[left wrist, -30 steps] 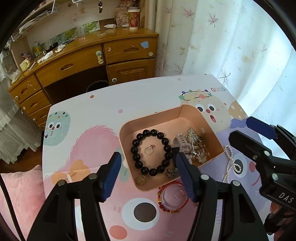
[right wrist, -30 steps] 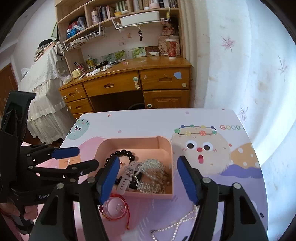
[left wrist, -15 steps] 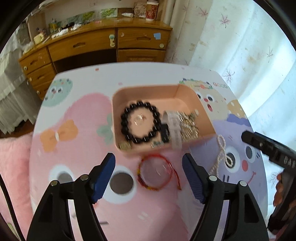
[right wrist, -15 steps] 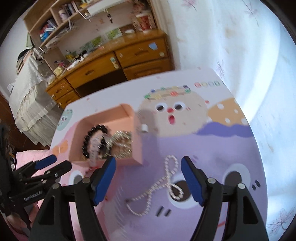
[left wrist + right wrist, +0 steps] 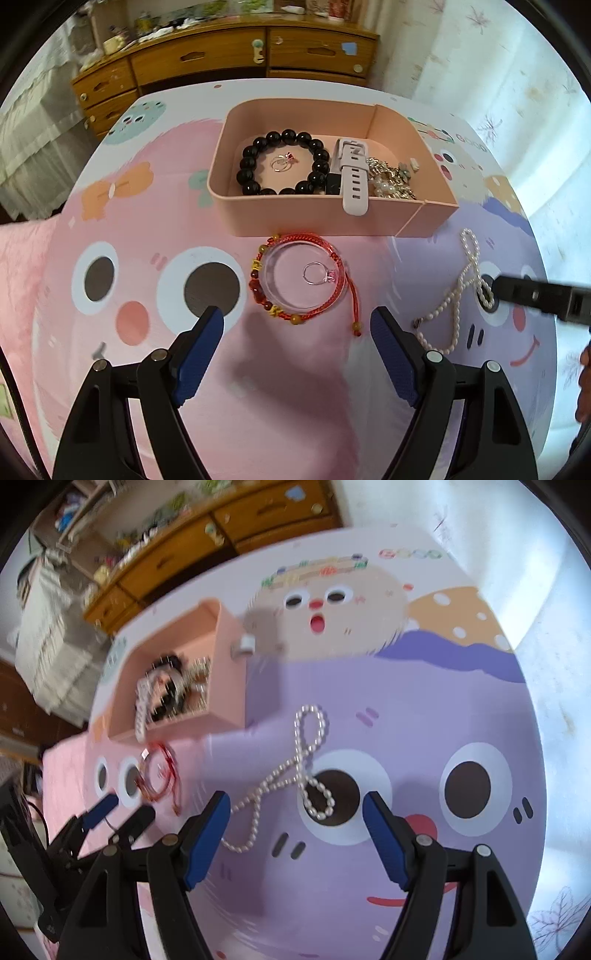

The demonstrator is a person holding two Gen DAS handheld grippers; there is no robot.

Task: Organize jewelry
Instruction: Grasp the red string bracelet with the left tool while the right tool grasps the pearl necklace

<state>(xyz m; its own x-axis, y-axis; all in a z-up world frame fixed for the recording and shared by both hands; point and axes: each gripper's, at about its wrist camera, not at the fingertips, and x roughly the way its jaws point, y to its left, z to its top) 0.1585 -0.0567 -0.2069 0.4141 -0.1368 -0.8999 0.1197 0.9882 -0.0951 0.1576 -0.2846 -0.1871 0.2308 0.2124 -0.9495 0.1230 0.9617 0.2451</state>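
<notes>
A pink box (image 5: pixel 314 218) holds a black bead bracelet (image 5: pixel 255 166), a small ring (image 5: pixel 281 163), a white watch strap (image 5: pixel 352 173) and gold jewelry (image 5: pixel 388 181). In front of it lie a red cord bracelet (image 5: pixel 332 295) around a clear disc with a ring (image 5: pixel 318 275). A pearl necklace (image 5: pixel 458 291) lies to the right; it also shows in the right wrist view (image 5: pixel 299 768). My left gripper (image 5: pixel 297 332) is open, just short of the red bracelet. My right gripper (image 5: pixel 295 812) is open over the pearl necklace's loop.
The table has a cartoon-print cloth (image 5: pixel 147 258). A wooden desk with drawers (image 5: pixel 221 55) stands behind it. Curtains (image 5: pixel 498 55) hang at the right. A small white piece (image 5: pixel 246 643) sits beside the box in the right wrist view.
Both grippers moved down and closer to the table. The left one now faces the red bracelet; the right one swung right and down over the pearl necklace.
</notes>
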